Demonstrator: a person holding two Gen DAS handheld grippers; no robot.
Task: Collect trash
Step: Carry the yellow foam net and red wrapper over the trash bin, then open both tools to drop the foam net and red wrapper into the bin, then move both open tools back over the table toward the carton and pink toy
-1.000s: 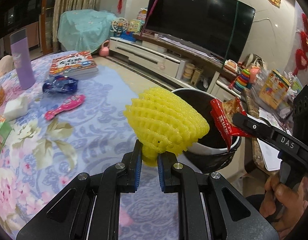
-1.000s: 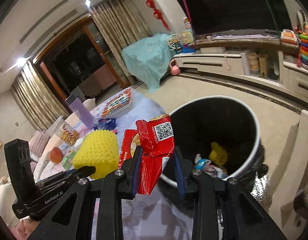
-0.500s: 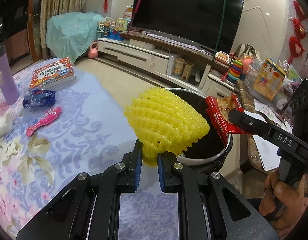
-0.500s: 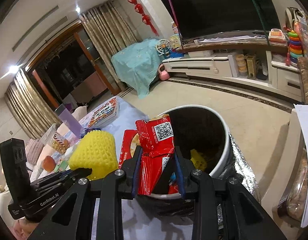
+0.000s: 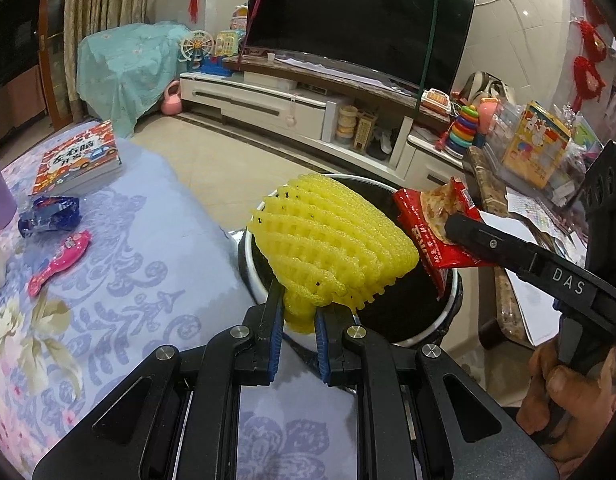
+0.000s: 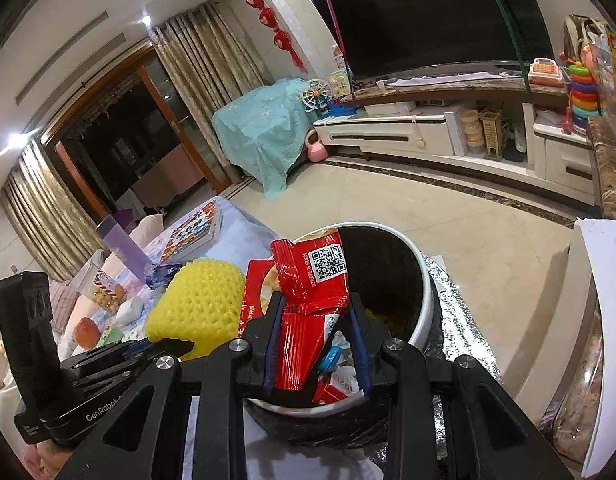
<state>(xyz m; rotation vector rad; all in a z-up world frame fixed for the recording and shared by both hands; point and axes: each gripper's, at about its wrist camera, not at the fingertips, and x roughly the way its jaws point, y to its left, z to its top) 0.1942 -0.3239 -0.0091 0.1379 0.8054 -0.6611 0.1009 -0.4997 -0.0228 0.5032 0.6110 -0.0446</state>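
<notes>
The left tongs were clamped tight on the gathered stem of a yellow foam net, which fanned out over the near rim of the trash bin and hid much of its dark inside. The right tongs were pinched on a crumpled red snack wrapper above the bin's opening; a QR code showed on its upper flap, but the small print beside it was too fine to read. Below it, scraps lay in the bin — only partly visible behind the wrapper. "DAS" was printed on the right tongs' arm, and "GenRobot" on the left one, its end cut off. On the floral desk lay a children's book with large Chinese characters, a blue wrapper and a pink packet, its printing blurred.
</notes>
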